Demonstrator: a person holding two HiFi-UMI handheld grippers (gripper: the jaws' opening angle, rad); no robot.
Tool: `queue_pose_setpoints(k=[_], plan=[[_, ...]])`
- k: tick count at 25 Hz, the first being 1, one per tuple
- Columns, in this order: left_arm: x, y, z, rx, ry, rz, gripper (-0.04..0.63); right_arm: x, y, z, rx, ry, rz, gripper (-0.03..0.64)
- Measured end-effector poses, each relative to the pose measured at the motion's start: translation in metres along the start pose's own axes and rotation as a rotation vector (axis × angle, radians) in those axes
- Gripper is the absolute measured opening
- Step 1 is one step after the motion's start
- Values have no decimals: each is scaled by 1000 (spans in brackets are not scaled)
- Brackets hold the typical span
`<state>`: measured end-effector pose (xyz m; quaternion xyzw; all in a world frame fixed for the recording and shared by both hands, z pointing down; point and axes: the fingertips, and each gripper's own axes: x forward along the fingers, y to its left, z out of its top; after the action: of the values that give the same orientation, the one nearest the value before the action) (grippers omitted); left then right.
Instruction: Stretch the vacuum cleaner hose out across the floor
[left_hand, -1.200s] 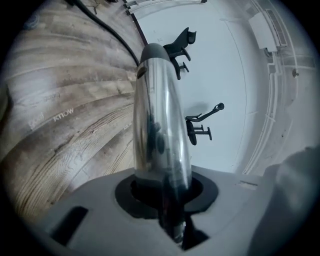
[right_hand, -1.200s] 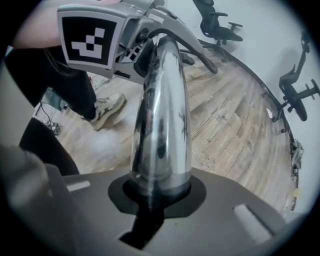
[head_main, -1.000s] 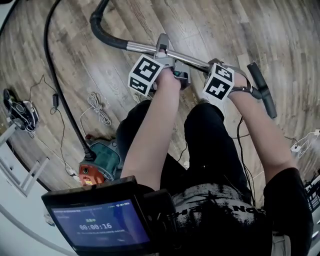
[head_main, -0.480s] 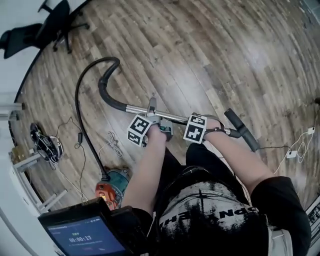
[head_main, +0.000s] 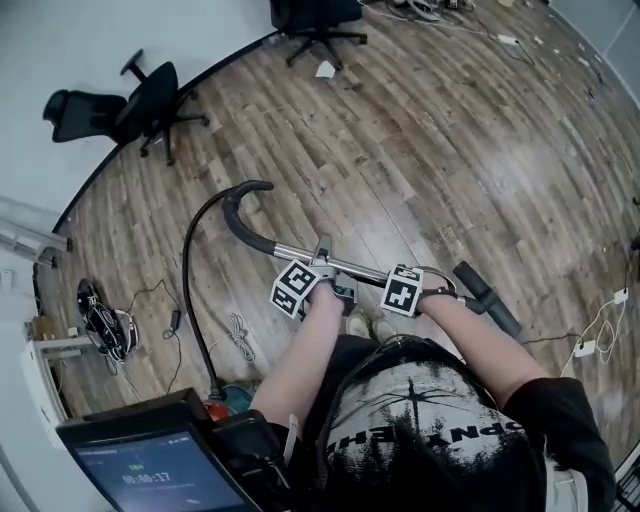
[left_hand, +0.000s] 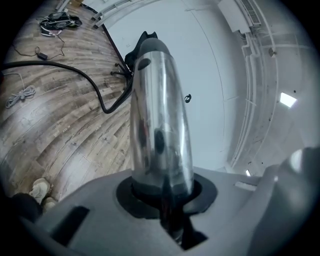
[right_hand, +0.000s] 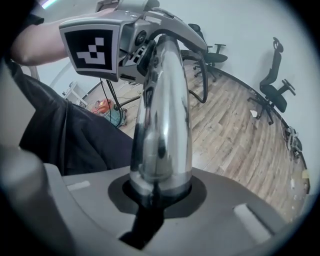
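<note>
The black hose (head_main: 195, 260) is not laid out. It hooks over from the far end of the metal tube (head_main: 300, 255), then runs in a long bend back along the floor (head_main: 450, 150) to the vacuum cleaner body (head_main: 228, 398), which sits at my left side just above the screen (head_main: 150, 465). I hold the metal tube level in front of my legs, off the floor, with its dark grip end (head_main: 488, 298) sticking out to my right.

My left tongs (head_main: 338, 285) are clamped round the tube. They have just been closing further, and in the left gripper view the shiny tube (left_hand: 157, 120) runs straight out from between the jaws. My right tongs (head_main: 432, 287) are clamped on the same tube, nearer the grip end.

The floor is grey-brown wood plank with a sheen on it. A coiled white cord (head_main: 240, 335) and a black bundle of cable (head_main: 103, 325) lie on it to my left. Two black office chairs (head_main: 150, 100) (head_main: 315, 18) stand along the pale wall (head_main: 100, 40).
</note>
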<state>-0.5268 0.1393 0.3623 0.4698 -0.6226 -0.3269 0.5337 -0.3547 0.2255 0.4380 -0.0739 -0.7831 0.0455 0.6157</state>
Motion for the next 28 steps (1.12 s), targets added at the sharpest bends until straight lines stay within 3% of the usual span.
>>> queue_pose_setpoints(k=[11, 28], plan=[[-14, 20, 1, -56, 55, -51, 57, 8, -2, 5, -58, 48, -240, 61], [-4, 20, -19, -116, 44, -11, 58, -3, -9, -19, -90, 95, -165, 61]])
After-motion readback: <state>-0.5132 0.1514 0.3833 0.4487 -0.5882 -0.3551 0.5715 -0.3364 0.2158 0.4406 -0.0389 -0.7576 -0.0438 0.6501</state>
